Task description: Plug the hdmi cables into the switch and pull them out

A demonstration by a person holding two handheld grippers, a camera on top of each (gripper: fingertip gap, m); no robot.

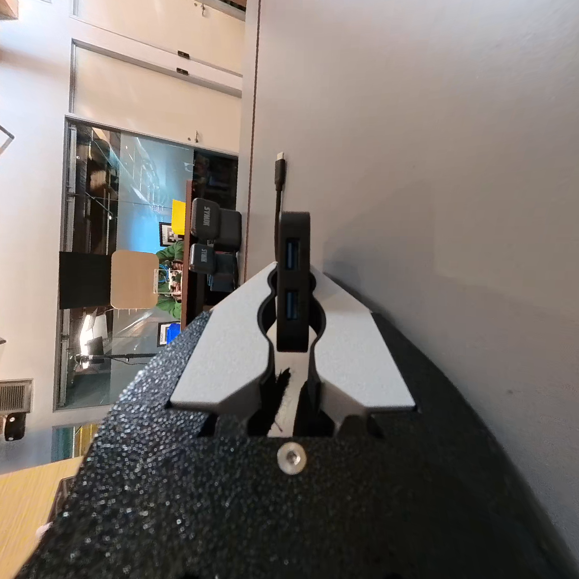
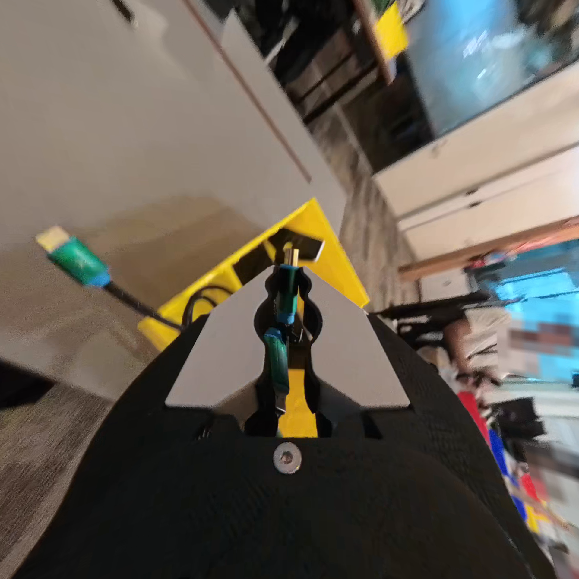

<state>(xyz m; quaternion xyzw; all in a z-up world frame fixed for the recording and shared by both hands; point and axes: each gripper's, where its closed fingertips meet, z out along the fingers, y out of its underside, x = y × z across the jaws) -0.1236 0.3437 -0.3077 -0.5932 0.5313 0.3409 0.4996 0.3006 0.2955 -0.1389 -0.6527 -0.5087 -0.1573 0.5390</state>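
Holding the black switch [image 1: 293, 282] tight in your left gripper [image 1: 293, 294], against the grey table [image 1: 438, 156], you pinch one green HDMI plug [image 2: 286, 291] in your right gripper [image 2: 287, 300]. Another green plug [image 2: 75, 260] lies nearby. Next, I think, bring plug and switch together, lined up straight.

Grey tabletop [image 1: 438, 156] filled the left wrist view from 12 to 5 o'clock. At 9 o'clock, past its edge, two black power adapters [image 1: 205, 238] sat by a brown board [image 1: 187, 250]; beyond them a glass partition [image 1: 125, 266]. In the blurred right wrist view, a yellow bin [image 2: 332, 250] stood at centre, white cabinets [image 2: 485, 194] at 3 o'clock.
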